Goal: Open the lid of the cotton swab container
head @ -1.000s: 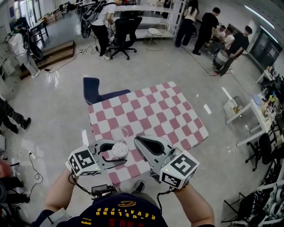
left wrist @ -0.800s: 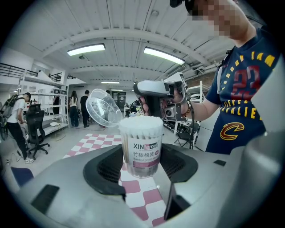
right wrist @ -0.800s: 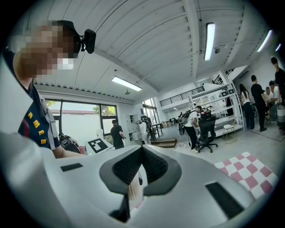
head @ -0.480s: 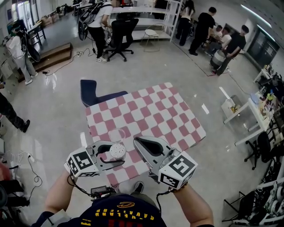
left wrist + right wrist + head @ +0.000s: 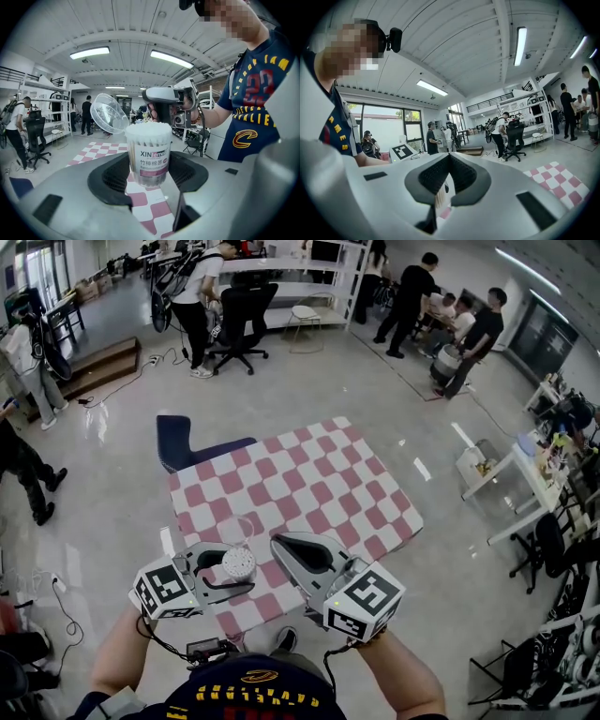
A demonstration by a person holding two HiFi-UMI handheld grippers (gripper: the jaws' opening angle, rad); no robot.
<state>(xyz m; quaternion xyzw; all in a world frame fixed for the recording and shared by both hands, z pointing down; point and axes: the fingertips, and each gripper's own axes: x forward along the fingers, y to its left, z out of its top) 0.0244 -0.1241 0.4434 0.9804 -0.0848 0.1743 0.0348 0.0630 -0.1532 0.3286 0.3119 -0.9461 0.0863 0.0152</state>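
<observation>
The cotton swab container is a clear tub packed with white swabs, with a pink label. My left gripper is shut on it, one jaw on each side of its lower body. Its clear round lid stands tipped back on the left rim, so the swab tips are bare. From the head view the container sits in the left gripper over the near edge of the pink-and-white checked table. My right gripper hovers just right of the container, shut and empty. In its own view the right gripper has its jaws pressed together.
A blue chair stands at the table's far left corner. Several people and a black office chair are across the room. Cluttered desks line the right side. Shiny floor surrounds the table.
The head view has drifted a little, sliding the table and both grippers slightly left. The left grip on the container, the tipped-back lid and the shut right jaws look the same.
</observation>
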